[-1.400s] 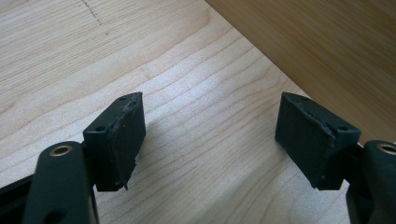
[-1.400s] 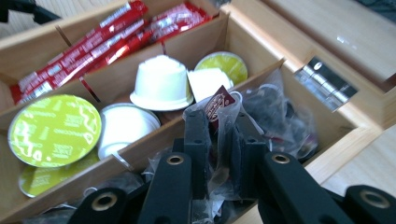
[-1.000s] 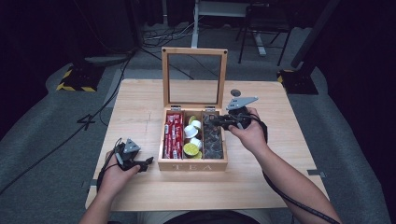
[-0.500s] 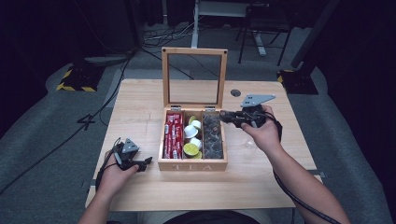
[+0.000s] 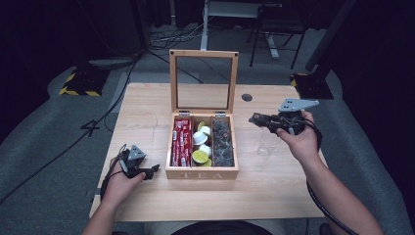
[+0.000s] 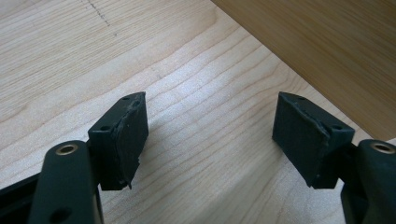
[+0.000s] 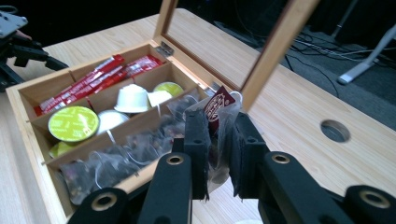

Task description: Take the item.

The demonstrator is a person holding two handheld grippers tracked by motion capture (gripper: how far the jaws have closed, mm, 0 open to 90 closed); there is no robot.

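An open wooden tea box [image 5: 201, 174] stands mid-table with its glass lid [image 5: 202, 81] upright. It holds red sachets [image 5: 181, 142] on the left, white and green capsules [image 5: 200, 147] in the middle and clear-wrapped tea bags [image 5: 222, 142] on the right. My right gripper [image 5: 254, 118] hangs in the air just right of the box, shut on a tea bag [image 7: 218, 105] with a red tag, its jaws pointing back at the box [image 7: 28, 116]. My left gripper [image 5: 154, 169] rests on the table left of the box, open [image 6: 210, 126] with only bare wood between its pads.
A clear glass [image 5: 265, 145] stands on the table right of the box, below my right hand. A round cable hole [image 5: 247, 97] sits in the tabletop behind it. Dark floor, cables and stands surround the table [image 5: 147, 107].
My right gripper has moved right and a little up, away from the box's right compartment, carrying the tea bag. The left gripper has stayed where it was.
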